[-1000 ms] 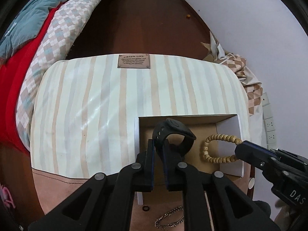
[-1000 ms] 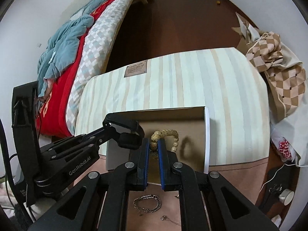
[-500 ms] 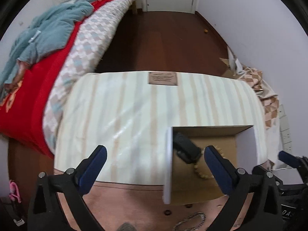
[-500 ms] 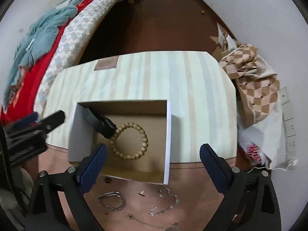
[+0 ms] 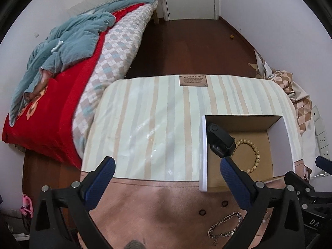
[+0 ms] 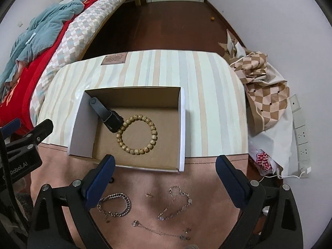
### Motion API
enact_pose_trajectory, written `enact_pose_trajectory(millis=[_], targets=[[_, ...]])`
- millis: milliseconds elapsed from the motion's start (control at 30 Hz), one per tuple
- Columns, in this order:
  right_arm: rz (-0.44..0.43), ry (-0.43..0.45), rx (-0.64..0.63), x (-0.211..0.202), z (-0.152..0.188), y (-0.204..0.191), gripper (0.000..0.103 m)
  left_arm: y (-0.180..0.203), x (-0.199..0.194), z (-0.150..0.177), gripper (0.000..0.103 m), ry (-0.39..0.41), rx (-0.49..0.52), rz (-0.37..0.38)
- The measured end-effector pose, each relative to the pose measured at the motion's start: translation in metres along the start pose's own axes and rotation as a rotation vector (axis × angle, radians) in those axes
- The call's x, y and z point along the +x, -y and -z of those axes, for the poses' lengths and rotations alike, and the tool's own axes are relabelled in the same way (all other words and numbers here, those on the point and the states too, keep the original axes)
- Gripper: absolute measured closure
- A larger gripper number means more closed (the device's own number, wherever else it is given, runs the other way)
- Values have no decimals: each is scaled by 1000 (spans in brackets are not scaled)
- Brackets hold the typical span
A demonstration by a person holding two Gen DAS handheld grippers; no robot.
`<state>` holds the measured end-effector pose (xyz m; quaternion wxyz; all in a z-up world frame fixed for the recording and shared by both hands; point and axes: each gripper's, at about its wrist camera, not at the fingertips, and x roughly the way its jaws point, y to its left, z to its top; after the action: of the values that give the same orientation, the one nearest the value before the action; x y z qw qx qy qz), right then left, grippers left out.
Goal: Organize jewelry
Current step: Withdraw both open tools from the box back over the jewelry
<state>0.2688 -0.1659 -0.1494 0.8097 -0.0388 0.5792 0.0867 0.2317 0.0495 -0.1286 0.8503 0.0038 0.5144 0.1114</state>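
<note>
Right wrist view: a box (image 6: 182,128) sits on a striped table (image 6: 207,103) near its front edge, toward the middle. Inside the box, at its left wall, lies a black band (image 6: 104,112); a bead bracelet (image 6: 138,134) lies flat just right of it, touching its end. On the brown cloth (image 6: 207,178) along the table's front edge, from left to right, lie a heavy chain (image 6: 115,204), a small stud (image 6: 149,195), and a fine chain (image 6: 176,202), with a thin necklace (image 6: 161,231) nearest the front edge. The right gripper (image 6: 165,178) hangs above these pieces with its jaws wide and empty.

Left wrist view: the left gripper (image 5: 166,178) hangs over the table's front edge, left of the box, jaws wide and empty. Two small rings (image 5: 213,207) lie on the cloth just in front of the box.

The next pick is likely a piece from the cloth. To do it well, each gripper should come straight down over a bunched part of a chain, close on several links at once, lift clear of the box wall, and let go low over bare floor inside, away from the bracelet.
</note>
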Motion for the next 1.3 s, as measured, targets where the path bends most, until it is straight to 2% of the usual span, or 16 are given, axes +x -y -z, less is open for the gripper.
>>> enact_pose_trajectory(millis=[333, 633, 900, 1100, 1200, 1300], targets=[[34, 81, 23, -52, 21, -1, 5, -5, -52, 21, 0, 82, 4, -28], [43, 193, 23, -121, 46, -6, 5, -12, -107, 42, 0, 165, -5, -26], [35, 267, 22, -167, 64, -12, 5, -21, -137, 58, 0, 200, -37, -24], [-7, 266, 69, -166, 84, -5, 4, -28, -133, 74, 0, 215, -72, -39], [-19, 224, 130, -142, 99, 11, 4, -24, -112, 87, 0, 180, -60, -44], [-31, 144, 198, -104, 118, 33, 5, -13, -77, 104, 0, 116, -22, -49]])
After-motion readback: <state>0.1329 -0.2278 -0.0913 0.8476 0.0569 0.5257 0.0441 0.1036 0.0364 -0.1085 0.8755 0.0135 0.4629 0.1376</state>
